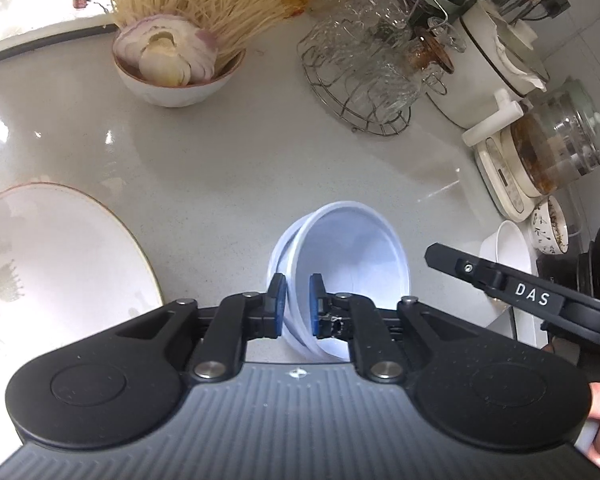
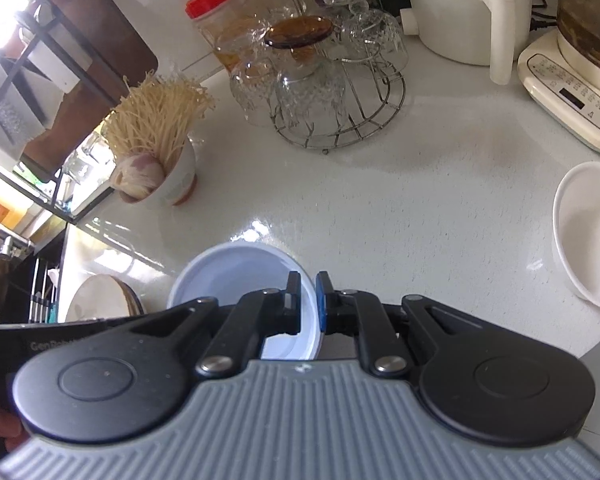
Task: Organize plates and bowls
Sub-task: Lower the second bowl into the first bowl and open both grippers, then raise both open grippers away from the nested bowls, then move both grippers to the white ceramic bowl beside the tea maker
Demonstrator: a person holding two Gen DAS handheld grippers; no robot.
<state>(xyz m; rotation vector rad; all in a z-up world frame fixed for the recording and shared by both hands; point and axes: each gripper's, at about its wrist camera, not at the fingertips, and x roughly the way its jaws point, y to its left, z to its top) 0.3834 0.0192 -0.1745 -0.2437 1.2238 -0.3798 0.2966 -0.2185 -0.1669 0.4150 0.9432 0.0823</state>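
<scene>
Pale blue plastic bowls (image 1: 340, 264), nested, sat tilted on the grey counter (image 1: 228, 168). My left gripper (image 1: 298, 306) straddled their rim, pads slightly apart; my right gripper (image 2: 309, 304) pinched the opposite rim. I judged stacking nearly done; next, release and settle them upright.

In front of you the stacked bowls (image 1: 340, 264) are sitting on the surface (image 1: 228, 168), the plate (image 1: 60, 264) lying to their left, the glass rack (image 1: 360, 76) standing behind.
</scene>
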